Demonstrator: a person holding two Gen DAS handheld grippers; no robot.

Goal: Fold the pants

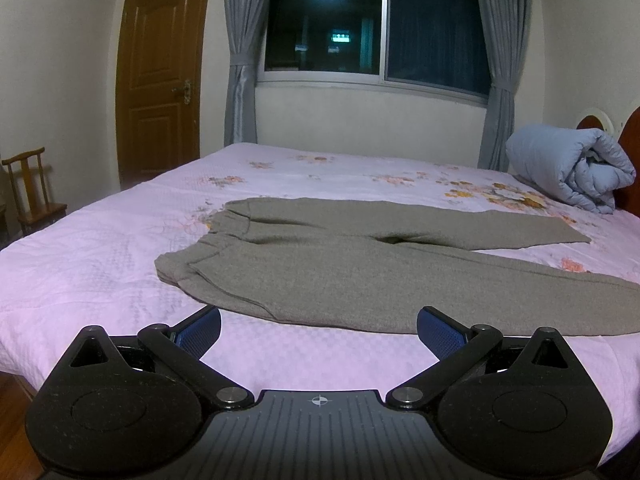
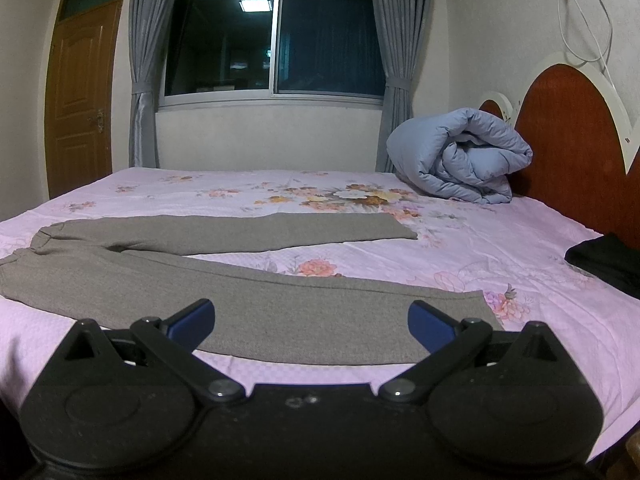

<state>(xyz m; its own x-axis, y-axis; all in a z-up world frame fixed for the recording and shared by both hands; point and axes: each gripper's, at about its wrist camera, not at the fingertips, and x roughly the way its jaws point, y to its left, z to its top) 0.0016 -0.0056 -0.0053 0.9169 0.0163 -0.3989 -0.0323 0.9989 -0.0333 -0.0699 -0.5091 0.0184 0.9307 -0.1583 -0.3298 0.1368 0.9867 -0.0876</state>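
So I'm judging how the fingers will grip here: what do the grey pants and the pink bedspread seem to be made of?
The grey pants look like a soft, matte knit, perhaps fleece or wool blend: heathered surface, limp drape, gathered waistband. The pink bedspread looks like a thin quilted or textured woven cloth with printed flowers, showing a fine checked relief and slight sheen. The exact fibre of either cannot be told.

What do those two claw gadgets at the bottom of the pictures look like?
The left gripper and right gripper match: matte black plastic, two round lobes, angled linkage arms with metal pivot pins, blue textured pads on the fingertips. The left one's ribbed grey centre plate bears a small crosshair mark. No cables or sleeves show.
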